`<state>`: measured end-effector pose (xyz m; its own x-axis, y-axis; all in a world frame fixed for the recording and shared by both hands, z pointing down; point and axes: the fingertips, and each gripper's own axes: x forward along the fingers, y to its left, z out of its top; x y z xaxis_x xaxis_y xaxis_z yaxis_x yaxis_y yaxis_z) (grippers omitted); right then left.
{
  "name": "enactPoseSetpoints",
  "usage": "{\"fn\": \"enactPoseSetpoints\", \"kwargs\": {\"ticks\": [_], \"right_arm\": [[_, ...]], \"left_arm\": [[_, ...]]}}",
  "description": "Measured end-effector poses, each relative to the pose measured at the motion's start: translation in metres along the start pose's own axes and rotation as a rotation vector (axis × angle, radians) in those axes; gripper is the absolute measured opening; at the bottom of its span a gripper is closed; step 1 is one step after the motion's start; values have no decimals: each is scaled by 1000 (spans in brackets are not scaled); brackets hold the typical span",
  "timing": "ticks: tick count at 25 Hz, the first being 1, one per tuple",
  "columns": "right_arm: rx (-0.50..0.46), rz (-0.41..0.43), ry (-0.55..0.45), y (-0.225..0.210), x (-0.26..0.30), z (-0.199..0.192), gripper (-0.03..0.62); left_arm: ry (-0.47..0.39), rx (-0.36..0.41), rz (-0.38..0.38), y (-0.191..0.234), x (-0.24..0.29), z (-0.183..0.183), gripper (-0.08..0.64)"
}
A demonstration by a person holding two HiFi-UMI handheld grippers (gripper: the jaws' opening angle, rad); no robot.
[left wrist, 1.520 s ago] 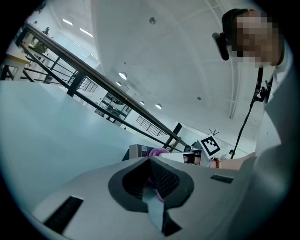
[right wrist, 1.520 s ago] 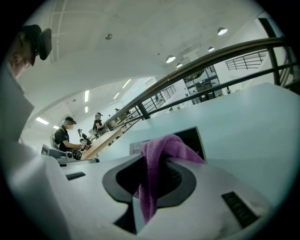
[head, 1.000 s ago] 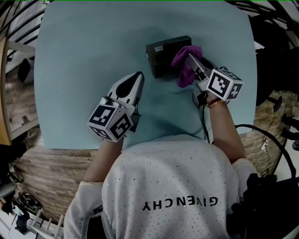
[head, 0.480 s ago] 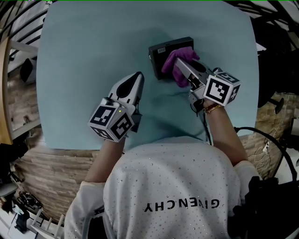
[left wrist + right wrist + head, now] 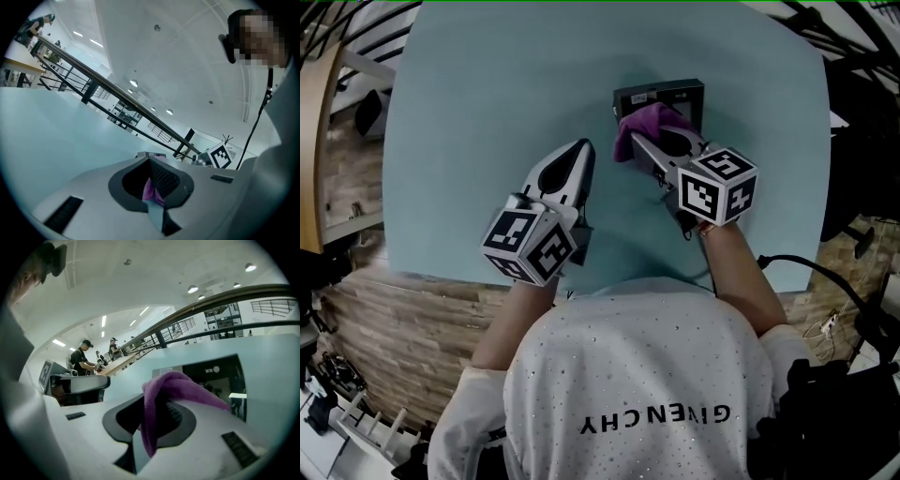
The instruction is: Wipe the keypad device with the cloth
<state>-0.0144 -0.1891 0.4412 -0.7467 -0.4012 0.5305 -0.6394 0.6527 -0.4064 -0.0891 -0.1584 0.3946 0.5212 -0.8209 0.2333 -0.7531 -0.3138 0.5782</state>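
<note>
The black keypad device [image 5: 667,97] lies flat on the pale blue table [image 5: 478,112], at its far middle. A purple cloth [image 5: 637,127] is bunched on the device's near left corner, with my right gripper [image 5: 631,141] shut on it. In the right gripper view the cloth [image 5: 174,389] drapes over the shut jaws and the device [image 5: 216,377] lies just ahead. My left gripper [image 5: 581,150] rests on the table left of the device, shut and holding nothing, a short gap from the cloth. In the left gripper view its jaws are together, and a bit of purple cloth [image 5: 151,191] shows beyond them.
The table's near edge [image 5: 441,279] runs just below the grippers. A black cable [image 5: 811,270] loops off the near right corner by my right forearm. In the right gripper view, people [image 5: 83,357] stand at a bench far off to the left.
My right gripper has dragged the cloth leftward across the device, from its right side to its left corner. The left gripper has stayed where it was.
</note>
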Motion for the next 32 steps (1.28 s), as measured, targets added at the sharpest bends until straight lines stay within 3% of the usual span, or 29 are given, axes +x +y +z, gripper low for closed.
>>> {"fn": "enactPoseSetpoints", "kwargs": {"ticks": [9,17,29,32], "right_arm": [[47,7,-58,-28,-17,5,64],[175,1,-130,-74,-48,-3,64],[325,-52,-201,-136,-74,-5,64],[333,-34,-221,-134,-77,8,64]], "left_arm": [[-58,-13,99,-15,-11,-2,5],[-62,-25,178,-24,-21,-23,5],[-99,-40,231,-38,-37,-22,5],[-113,-45,246,-46,-43,-13,5]]}}
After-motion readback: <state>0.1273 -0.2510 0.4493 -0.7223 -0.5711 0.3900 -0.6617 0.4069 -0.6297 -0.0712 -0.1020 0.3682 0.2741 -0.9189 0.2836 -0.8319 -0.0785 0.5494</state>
